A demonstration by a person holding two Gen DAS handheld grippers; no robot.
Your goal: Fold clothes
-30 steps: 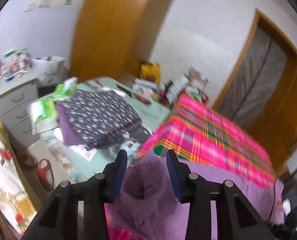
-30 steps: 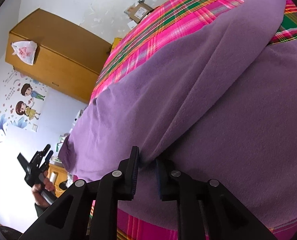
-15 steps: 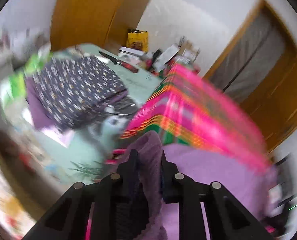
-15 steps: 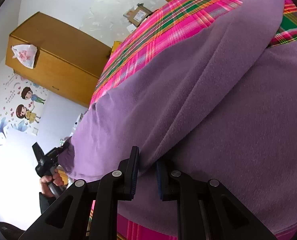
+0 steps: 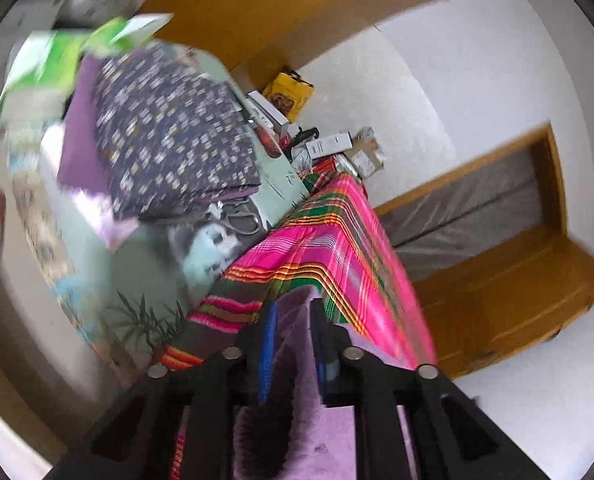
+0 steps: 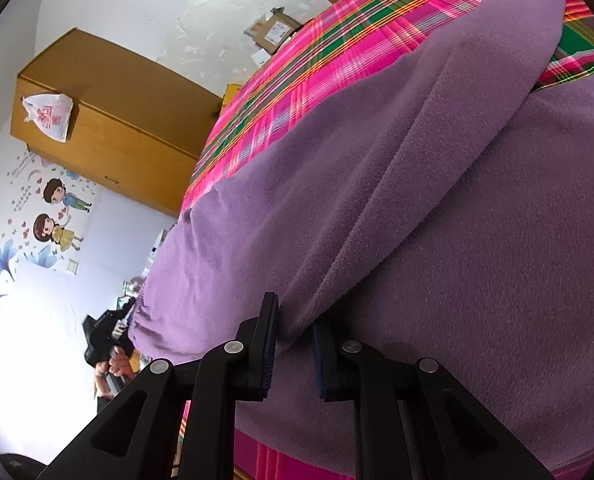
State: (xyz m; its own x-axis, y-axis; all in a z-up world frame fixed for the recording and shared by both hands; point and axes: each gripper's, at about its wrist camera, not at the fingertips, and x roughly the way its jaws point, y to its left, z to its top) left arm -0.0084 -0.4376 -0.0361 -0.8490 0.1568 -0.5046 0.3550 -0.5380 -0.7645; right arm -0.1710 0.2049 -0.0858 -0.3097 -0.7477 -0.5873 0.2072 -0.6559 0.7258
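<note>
A purple fleece garment [image 6: 437, 240] lies spread on a bed with a pink and green plaid cover [image 6: 297, 80]. My right gripper [image 6: 295, 316] is shut on a raised fold of it at the near edge. In the left wrist view my left gripper [image 5: 294, 312] has a bunched corner of the purple garment [image 5: 329, 432] filling the gap between its blue pads, and its jaws are opening slightly. The plaid cover [image 5: 337, 240] stretches away beyond it. Seen from the right wrist, the left gripper [image 6: 105, 332] is at the garment's far left corner, held by a hand [image 6: 117, 364].
A stack of folded clothes with a dark patterned piece [image 5: 169, 128] on top sits on a pale green table [image 5: 281, 184] beside the bed. Boxes [image 5: 329, 144] and a yellow bag [image 5: 289, 94] crowd the far corner. A wooden wardrobe [image 6: 109, 120] and a doorway [image 5: 477, 208] line the walls.
My left gripper went from wide open to closed on the garment's corner, then sank and rolled, so its view tilted. The right gripper kept its hold and its place.
</note>
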